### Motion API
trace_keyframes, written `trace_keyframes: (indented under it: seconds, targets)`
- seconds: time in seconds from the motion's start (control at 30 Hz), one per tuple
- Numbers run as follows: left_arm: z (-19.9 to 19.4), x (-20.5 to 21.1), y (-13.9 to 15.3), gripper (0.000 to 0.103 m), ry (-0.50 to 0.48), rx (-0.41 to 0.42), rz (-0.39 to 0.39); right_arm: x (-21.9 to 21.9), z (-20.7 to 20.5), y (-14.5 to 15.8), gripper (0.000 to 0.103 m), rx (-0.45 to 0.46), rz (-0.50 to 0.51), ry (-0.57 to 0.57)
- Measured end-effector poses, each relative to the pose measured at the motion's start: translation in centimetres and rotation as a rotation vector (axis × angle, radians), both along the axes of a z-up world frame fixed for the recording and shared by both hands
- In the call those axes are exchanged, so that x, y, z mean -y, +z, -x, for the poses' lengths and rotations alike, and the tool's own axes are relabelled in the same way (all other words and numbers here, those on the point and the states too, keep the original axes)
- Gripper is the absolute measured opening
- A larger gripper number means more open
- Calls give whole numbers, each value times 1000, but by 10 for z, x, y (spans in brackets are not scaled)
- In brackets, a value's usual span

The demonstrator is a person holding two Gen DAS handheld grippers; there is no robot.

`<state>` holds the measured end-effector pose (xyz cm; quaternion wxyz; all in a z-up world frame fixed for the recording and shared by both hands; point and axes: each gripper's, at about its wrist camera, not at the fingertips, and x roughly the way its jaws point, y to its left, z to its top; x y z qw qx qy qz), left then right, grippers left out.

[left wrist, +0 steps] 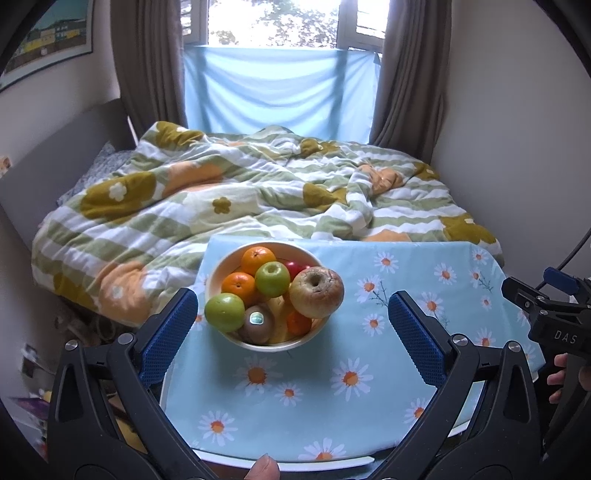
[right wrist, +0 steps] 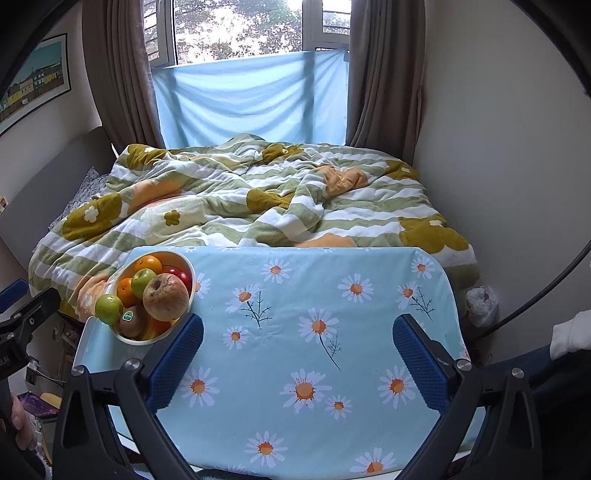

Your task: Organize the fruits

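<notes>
Fruit fills a white bowl (left wrist: 218, 275) at the far left part of a small table covered by a daisy-print cloth (left wrist: 369, 369). On top sits a big brownish apple (left wrist: 316, 292), touching a green apple (left wrist: 272, 279); two oranges (left wrist: 258, 259) lie behind and to the left of it, and a red fruit (left wrist: 295, 268) shows between them at the back. A second green apple (left wrist: 224, 312) rests on the near left rim, beside a kiwi (left wrist: 256, 323) with a green sticker. A small orange fruit (left wrist: 298, 322) and something yellow lie low in the bowl under the big apple.

The left gripper (left wrist: 293, 325) hangs just short of the bowl with its jaws spread wide and nothing between them. The right gripper (right wrist: 297, 354) hovers over bare cloth to the right of the bowl, jaws likewise wide apart and empty; its left finger (right wrist: 177, 354) is close to the bowl's near rim. Behind the table lies a bed with a flowered quilt (right wrist: 240, 199), and beyond it a window (right wrist: 240, 29).
</notes>
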<state>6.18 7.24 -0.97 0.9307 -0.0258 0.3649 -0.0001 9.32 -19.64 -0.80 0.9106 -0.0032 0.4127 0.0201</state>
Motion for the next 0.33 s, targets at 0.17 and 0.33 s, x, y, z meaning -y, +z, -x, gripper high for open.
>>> trace_keyframes:
  seconds: [0.17,0.33]
  targets:
    - [0,-1,-1,103,4,-5,-12,0,1,0,102,0,0,0]
    - [-3,3,0,103,-9,-1,-30,-1,3,0,102,-3,-3,-1]
